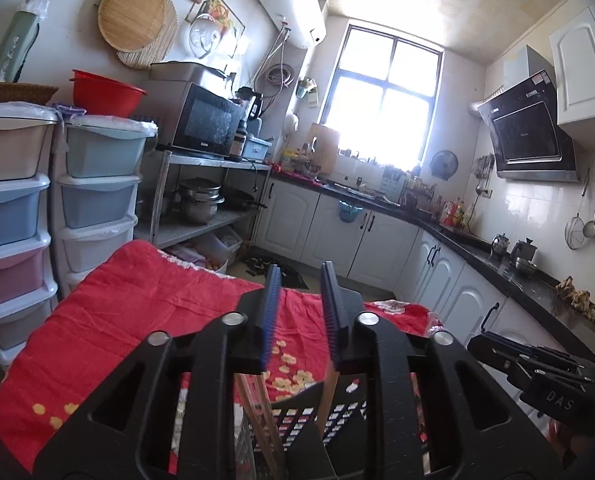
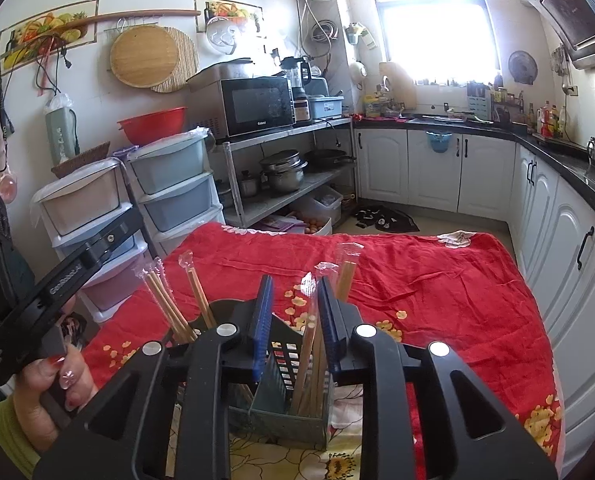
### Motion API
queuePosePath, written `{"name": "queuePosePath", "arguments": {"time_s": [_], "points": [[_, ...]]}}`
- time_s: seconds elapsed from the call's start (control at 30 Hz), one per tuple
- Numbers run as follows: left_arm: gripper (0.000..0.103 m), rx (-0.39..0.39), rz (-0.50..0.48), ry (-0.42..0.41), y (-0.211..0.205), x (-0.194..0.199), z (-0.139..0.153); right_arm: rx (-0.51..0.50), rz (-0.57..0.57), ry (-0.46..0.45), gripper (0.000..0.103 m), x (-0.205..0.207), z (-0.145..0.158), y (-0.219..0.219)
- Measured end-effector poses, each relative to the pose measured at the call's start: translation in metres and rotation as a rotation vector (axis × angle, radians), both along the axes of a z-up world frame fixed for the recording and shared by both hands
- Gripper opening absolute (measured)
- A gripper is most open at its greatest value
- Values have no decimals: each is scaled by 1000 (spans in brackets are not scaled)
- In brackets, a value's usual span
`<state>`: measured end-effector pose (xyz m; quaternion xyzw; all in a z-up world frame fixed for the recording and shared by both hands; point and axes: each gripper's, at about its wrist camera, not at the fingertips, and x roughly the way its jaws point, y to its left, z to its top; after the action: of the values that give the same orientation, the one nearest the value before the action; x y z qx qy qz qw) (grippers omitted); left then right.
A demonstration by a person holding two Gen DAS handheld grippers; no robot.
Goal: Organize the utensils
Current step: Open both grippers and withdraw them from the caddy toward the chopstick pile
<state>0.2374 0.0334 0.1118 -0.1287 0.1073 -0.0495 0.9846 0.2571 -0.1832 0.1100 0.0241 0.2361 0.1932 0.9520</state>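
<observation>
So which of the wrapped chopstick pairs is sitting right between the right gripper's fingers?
The pair standing in the slotted holder between the right gripper blue pads; the other pairs lean out left in the round black cup.

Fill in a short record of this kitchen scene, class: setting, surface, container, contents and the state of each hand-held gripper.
setting: home kitchen
surface: table under a red floral cloth
container: slotted utensil holder
contents: wrapped chopsticks standing upright in it
left hand-held gripper: jaws apart, nothing between the tips
right hand-held gripper: jaws apart, a wrapped chopstick between them, not pressed
</observation>
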Motion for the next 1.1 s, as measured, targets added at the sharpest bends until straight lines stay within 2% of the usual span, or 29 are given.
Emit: {"name": "queuePosePath", "arguments": {"time_s": [0.57,0.73,0.8,1.1], "points": [[55,-6,-9,66,10,-26,6,7,-28,-42,48,-24,8,-19],[85,-27,-2,74,14,-36,9,13,-35,-60,56,-34,12,-25],[92,-36,-3,76,16,-40,11,10,-36,-71,58,-39,13,-27],[92,-43,-3,75,19,-57,16,5,-38,-102,63,-55,17,-33]]}}
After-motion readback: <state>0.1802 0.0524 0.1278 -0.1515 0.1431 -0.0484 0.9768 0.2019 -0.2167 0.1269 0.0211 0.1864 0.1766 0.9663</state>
